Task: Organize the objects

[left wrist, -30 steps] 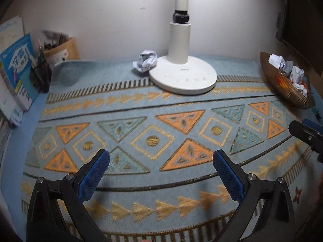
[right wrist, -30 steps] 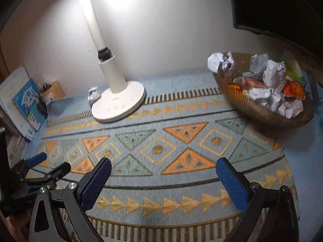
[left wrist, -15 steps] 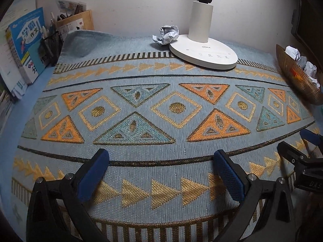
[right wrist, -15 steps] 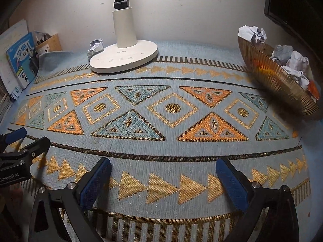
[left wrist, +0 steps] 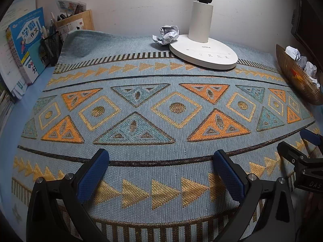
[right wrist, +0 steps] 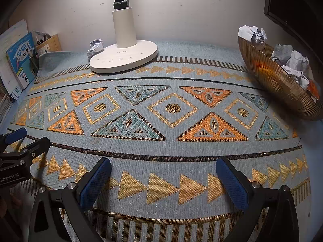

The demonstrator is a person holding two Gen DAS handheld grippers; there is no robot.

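Observation:
A crumpled paper ball (left wrist: 167, 34) lies on the patterned mat (left wrist: 141, 151) at the back, touching the left side of the white lamp base (left wrist: 203, 52); the right wrist view shows the same paper ball (right wrist: 95, 46). A golden woven basket (right wrist: 276, 82) at the right holds several crumpled paper balls (right wrist: 290, 60), one perched on its far rim. My left gripper (left wrist: 161, 173) hovers open and empty low over the mat's front edge. My right gripper (right wrist: 164, 178) is also open and empty, beside it to the right.
Books (left wrist: 26, 44) and a mesh pen holder (left wrist: 51, 46) with a cardboard box stand at the far left. A dark monitor edge (right wrist: 292, 4) hangs above the basket. The lamp post (right wrist: 123, 20) rises at the back centre against the wall.
Both grippers have dropped lower and pulled back toward the mat's front edge, staying open. The paper ball, lamp and basket have not moved.

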